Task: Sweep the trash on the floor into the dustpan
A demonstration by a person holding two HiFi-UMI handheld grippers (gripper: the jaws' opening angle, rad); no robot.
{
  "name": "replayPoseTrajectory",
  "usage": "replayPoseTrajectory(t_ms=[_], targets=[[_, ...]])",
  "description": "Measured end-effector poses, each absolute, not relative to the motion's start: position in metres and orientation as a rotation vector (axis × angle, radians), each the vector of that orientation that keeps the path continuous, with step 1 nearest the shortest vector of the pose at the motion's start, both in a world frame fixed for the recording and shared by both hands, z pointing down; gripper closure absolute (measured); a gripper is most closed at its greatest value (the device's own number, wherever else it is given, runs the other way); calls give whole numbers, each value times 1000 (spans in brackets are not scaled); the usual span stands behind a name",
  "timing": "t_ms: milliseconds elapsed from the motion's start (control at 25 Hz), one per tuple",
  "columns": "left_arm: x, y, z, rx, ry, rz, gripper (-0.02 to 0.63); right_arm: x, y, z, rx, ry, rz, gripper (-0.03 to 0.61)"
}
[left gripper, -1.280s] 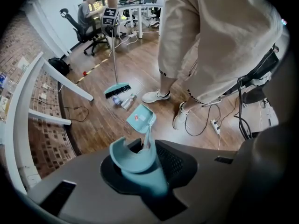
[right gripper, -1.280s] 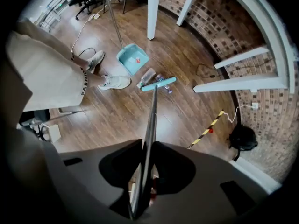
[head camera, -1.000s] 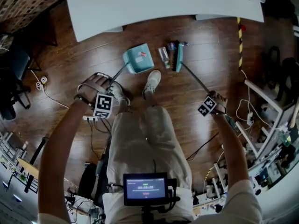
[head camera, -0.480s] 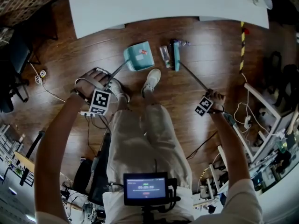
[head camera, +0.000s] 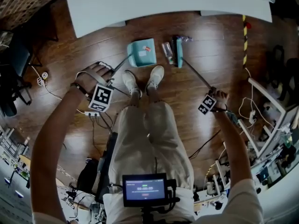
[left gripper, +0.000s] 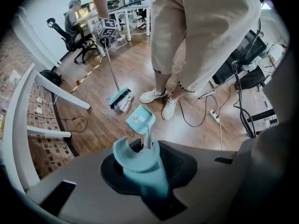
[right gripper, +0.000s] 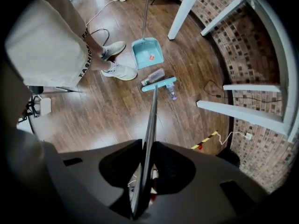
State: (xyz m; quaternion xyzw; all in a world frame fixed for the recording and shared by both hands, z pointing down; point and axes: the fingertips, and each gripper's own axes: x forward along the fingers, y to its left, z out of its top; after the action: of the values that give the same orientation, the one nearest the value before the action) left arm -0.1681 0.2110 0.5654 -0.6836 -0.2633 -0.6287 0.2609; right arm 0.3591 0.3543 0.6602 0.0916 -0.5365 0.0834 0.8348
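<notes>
Both shoes (head camera: pixel 155 77) now stand together just below the dustpan (head camera: pixel 142 53), which has shifted slightly up the frame. The left gripper (left gripper: pixel 142 160) has its jaws clenched on the dustpan's teal handle. The right gripper (right gripper: pixel 145 164) jaws clamp the thin pole of the broom (head camera: pixel 178 52). A clear bottle (head camera: pixel 167 52) lies on the floor (head camera: pixel 210 55) between pan and broom head, right of centre near the top. A red-and-white scrap (head camera: pixel 147 48) already sits inside the pan. The round bottle could roll sideways past the pan's lip, I judge. A small clear piece (right gripper: pixel 172 91) on the brush's far side would likely be missed.
</notes>
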Motion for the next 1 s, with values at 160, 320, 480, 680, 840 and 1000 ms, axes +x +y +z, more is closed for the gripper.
replayPoseTrajectory(t_ms=[160, 320, 480, 680, 840, 1000], targets=[[-167, 221, 564, -1863, -696, -1713, 534, 347, 364, 666, 200, -1132, 165, 472], [-168, 224, 565, -1840, -706, -1697, 534, 327, 372, 669, 278, -1122, 215, 471], [-170, 227, 567, -1855, -691, -1726, 534, 322, 374, 664, 317, -1135, 247, 472], [-164, 228, 569, -1879, -650, -1725, 534, 337, 373, 643, 329, -1156, 213, 472], [-171, 244, 568, -1882, -635, -1740, 534, 356, 372, 639, 238, -1142, 162, 472], [-172, 252, 567, -1868, -651, -1741, 534, 373, 368, 639, 180, -1143, 96, 472]])
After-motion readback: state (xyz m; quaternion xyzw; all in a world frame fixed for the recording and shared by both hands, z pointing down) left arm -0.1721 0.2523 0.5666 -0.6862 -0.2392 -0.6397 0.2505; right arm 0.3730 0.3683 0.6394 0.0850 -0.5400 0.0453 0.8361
